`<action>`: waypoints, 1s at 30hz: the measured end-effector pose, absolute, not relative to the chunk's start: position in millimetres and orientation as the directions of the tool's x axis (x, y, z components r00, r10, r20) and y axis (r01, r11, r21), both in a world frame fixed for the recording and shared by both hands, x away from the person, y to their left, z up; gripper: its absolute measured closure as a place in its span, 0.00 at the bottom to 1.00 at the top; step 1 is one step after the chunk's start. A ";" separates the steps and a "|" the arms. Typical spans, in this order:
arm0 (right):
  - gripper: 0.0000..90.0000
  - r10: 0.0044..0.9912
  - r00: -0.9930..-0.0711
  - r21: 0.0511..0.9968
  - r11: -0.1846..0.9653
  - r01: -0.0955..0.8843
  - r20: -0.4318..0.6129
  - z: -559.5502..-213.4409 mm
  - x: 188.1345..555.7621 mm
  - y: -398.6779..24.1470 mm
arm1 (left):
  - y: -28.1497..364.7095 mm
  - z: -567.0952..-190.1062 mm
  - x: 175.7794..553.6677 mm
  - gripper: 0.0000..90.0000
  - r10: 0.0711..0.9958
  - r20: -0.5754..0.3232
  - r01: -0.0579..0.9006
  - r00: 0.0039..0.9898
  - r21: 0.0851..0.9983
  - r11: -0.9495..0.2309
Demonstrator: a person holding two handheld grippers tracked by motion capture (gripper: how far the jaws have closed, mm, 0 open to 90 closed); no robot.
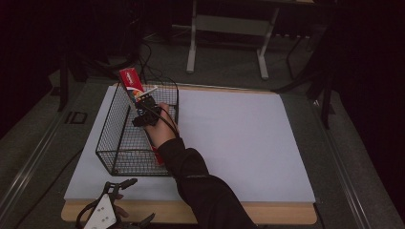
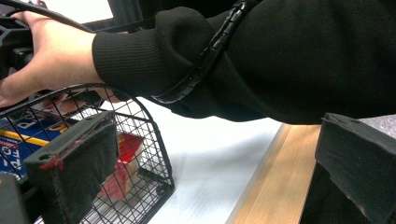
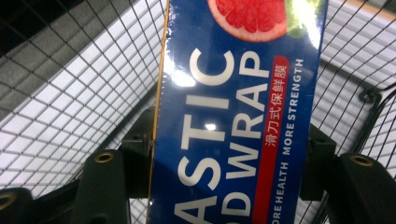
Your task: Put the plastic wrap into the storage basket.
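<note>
A long blue and red plastic wrap box (image 1: 131, 83) leans in a black wire basket (image 1: 110, 143), its red top end sticking up above the far rim. My right gripper (image 1: 143, 104) is inside the basket, shut on the box at mid-length. In the right gripper view the box (image 3: 238, 116) runs up between the two jaws, with the basket mesh (image 3: 70, 93) behind it. My left gripper (image 1: 138, 200) rests at the table's near left edge, jaws wide apart and holding nothing. In the left gripper view my left gripper (image 2: 210, 177) faces the basket (image 2: 149, 140) and the person's black sleeve (image 2: 280, 60).
A white sheet (image 1: 239, 138) covers the wooden table (image 1: 282, 212); the basket stands on the sheet's left part. A metal table frame (image 1: 227, 26) stands on the floor beyond. The right gripper's cable (image 2: 205, 56) runs along the sleeve.
</note>
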State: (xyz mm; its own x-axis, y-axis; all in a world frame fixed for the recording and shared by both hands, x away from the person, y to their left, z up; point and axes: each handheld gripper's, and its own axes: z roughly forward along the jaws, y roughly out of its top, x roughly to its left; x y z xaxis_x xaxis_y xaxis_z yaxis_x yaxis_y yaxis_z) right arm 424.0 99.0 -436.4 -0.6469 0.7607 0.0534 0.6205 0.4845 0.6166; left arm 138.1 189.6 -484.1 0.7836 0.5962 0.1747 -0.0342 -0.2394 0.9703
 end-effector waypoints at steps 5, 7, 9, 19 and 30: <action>0.42 0.763 -0.642 0.591 0.486 0.644 0.071 -446.7 428.4 95.4 | 189.0 -484.1 137.8 0.00 0.594 0.178 -0.036 0.785 0.969 -0.243; 0.42 0.762 -0.645 0.593 0.493 0.637 0.059 -447.2 428.5 96.7 | 189.0 -484.3 138.2 0.00 0.593 0.177 -0.034 0.785 0.969 -0.244; 0.42 0.757 -0.651 0.592 0.502 0.630 0.051 -447.3 428.8 97.9 | 189.1 -484.5 138.9 0.00 0.593 0.177 -0.032 0.785 0.969 -0.247; 0.39 0.730 -0.683 0.582 0.541 0.607 0.033 -452.8 429.4 100.0 | 189.0 -484.5 138.7 0.00 0.591 0.175 -0.031 0.788 0.969 -0.246; 0.35 0.719 -0.695 0.591 0.553 0.588 0.019 -454.8 429.9 99.6 | 188.9 -484.4 138.9 0.00 0.590 0.175 -0.031 0.788 0.969 -0.246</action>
State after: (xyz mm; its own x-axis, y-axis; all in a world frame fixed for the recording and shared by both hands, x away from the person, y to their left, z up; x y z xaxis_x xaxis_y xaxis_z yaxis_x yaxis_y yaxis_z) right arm 429.9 99.6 -454.8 -0.6952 0.7185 0.0189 0.5876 0.5530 0.5907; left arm 138.9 188.9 -484.4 0.7879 0.5905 0.1749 -0.0307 -0.2459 0.9688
